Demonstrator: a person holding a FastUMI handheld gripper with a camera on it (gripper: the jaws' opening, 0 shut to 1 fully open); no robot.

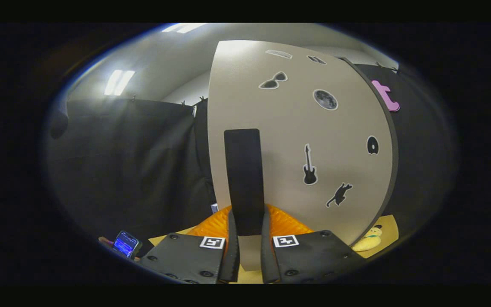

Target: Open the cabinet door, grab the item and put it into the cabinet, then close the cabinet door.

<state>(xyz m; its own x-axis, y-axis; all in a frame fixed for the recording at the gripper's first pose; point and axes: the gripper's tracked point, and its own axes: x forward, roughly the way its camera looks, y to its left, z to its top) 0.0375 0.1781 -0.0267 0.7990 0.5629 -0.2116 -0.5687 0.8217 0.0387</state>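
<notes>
Beige sticker-dotted cabinet door (296, 140) stands just ahead of my claw (249, 251), whose fingers sit either side of its black vertical handle (244, 179), seemingly clamped. I judge I'm opening; next, swing it. Yellow plush toy (369, 242) waits on the bench (388, 226), right of the claw.

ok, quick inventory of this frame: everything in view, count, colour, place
cabinet door: 1, beige, straight ahead of the fingers, closed as far as can be told
door handle: 1, black, upright bar, its lower end between the fingers
stickers: about seven, mostly black, scattered over the door
plush toy: 1, pale yellow, on the tabletop right of the door
tabletop: 1, light wood, under the toy
phone: 1, lit screen, left of the gripper
gripper: 1, fingers either side of the handle; contact unclear
</notes>
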